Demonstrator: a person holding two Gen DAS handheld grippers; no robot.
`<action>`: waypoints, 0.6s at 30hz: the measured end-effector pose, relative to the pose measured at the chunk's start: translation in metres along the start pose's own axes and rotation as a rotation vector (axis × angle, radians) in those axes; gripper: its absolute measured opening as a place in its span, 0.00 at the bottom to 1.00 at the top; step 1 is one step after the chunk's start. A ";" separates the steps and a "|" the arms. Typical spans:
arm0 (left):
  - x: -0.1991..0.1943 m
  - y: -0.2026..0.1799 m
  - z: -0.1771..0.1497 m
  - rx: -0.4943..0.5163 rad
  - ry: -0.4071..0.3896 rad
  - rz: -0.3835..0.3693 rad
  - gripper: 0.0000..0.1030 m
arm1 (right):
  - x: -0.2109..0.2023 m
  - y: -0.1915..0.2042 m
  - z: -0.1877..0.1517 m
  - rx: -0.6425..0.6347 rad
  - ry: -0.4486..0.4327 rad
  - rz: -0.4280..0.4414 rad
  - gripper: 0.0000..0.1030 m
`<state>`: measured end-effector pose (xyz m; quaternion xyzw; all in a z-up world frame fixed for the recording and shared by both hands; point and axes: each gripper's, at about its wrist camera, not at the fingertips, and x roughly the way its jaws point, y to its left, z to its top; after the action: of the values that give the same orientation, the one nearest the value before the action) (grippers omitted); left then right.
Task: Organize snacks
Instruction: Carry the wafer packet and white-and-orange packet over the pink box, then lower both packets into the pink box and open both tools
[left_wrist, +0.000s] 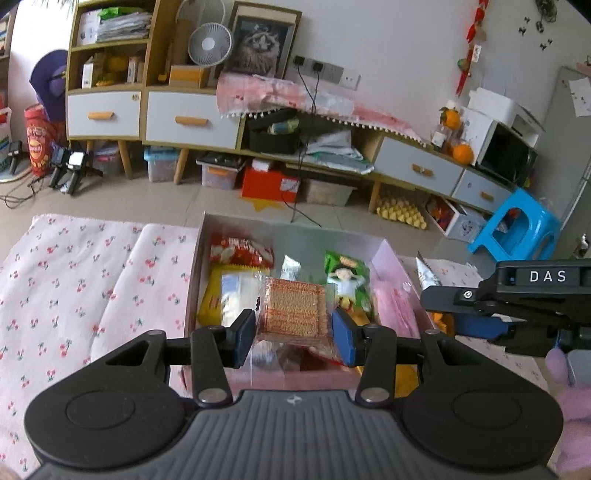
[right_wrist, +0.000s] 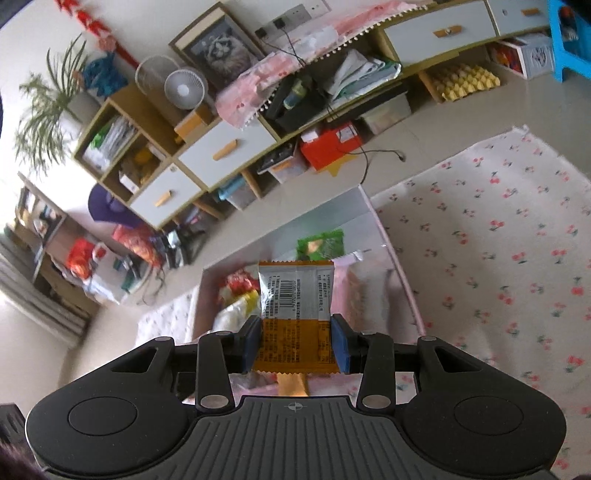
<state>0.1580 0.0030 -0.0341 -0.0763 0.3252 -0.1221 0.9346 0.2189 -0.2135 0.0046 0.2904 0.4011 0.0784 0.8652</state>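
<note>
Snacks fill the pink box (left_wrist: 388, 254) that sits in the middle of my left wrist view, on the cherry-print cloth (left_wrist: 74, 280). My left gripper (left_wrist: 293, 326) is clamped on a clear-wrapped biscuit pack (left_wrist: 291, 310), its blue pads pressing both sides of the wrapper, and the pack shows above the near end of the box. Beyond it inside the box I see a red and white packet (left_wrist: 240, 253) at the upper left, a yellow packet (left_wrist: 229, 291) below that, a small silver sachet (left_wrist: 290, 266) in the centre, a green packet with a cartoon figure (left_wrist: 347, 280) to the right, and a pink packet (left_wrist: 393, 306) against the right wall.

At the right edge of that view my right gripper (left_wrist: 443, 295) comes in from the side, with a silvery serrated wrapper edge sticking up at its tip.

In the right wrist view my right gripper (right_wrist: 295, 341) is pinched narrowly on an orange and silver snack packet (right_wrist: 295, 302), barcode side facing the camera, the pads gripping its orange lower half. The packet stands upright in the centre of the frame, over the box (right_wrist: 402, 280). The green packet (right_wrist: 321, 243) lies at the far end of the box, just above the held packet in the frame. The cloth (right_wrist: 498, 258) spreads across the right side.
</note>
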 end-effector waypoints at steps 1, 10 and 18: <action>0.002 -0.001 0.001 0.001 -0.008 0.002 0.41 | 0.003 0.000 0.000 0.006 -0.006 0.001 0.38; 0.016 -0.006 -0.003 0.019 -0.031 0.024 0.41 | 0.023 -0.006 -0.005 0.049 -0.035 -0.003 0.38; 0.009 -0.011 -0.004 0.027 -0.065 0.024 0.60 | 0.021 -0.008 -0.005 0.081 -0.050 0.032 0.54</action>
<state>0.1605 -0.0100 -0.0398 -0.0636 0.2936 -0.1130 0.9471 0.2287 -0.2104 -0.0164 0.3333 0.3776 0.0689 0.8611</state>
